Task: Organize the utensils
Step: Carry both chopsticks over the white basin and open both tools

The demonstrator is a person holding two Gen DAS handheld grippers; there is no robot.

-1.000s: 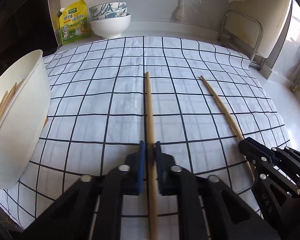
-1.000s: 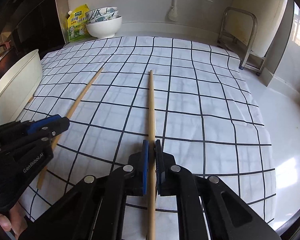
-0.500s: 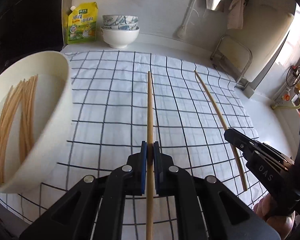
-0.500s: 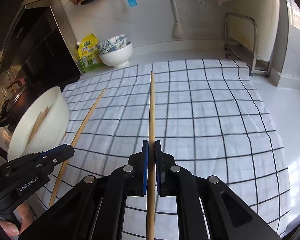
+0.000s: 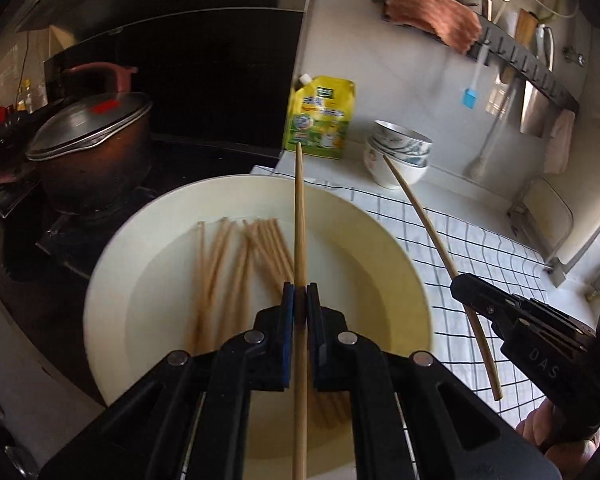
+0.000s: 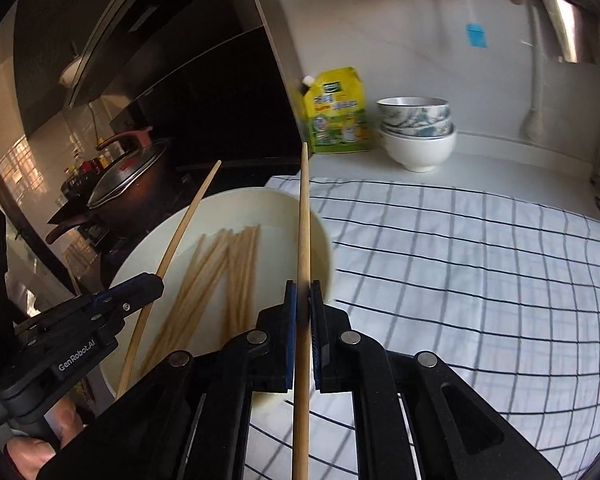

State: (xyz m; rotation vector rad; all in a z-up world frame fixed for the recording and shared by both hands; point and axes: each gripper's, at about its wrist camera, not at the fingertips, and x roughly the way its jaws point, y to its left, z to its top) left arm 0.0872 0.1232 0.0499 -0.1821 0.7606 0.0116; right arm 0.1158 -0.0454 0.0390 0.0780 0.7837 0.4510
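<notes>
Two claws hang above a kitchen desk, each pinching a single wooden chopstick. The left claw (image 5: 300, 292) is pressed together on the left chopstick (image 5: 299, 216), which runs straight ahead over a wide cream bowl (image 5: 396, 264) and points toward a yellow pouch (image 5: 320, 120) at the far wall. In the bowl's hollow lies a loose bundle of chopsticks (image 5: 252, 256), fanned slightly, their far ends near the far side of the bowl.

To the right, the right claw (image 6: 303, 292) is likewise closed on the right chopstick (image 6: 303, 232); from its own camera that stick crosses above the bowl's right rim, with the far tip reaching past the bowl's far edge. Seen from the left wrist, the right claw sits at the right, above the checked cloth (image 5: 480, 248), its stick slanting up toward a stack of bowls (image 5: 400, 156).

The bowl stands at the left edge of the white cloth with dark grid lines, which covers the desk. Farther left, on a dark stove, sits a lidded pot (image 5: 92, 140). On the far wall, a reddish rag (image 5: 432, 16) hangs over a rail of utensils, and a blue-headed brush (image 5: 470, 96) dangles beside it. Fingers of the person's hand (image 6: 32, 452) show beneath the left claw's handle.
</notes>
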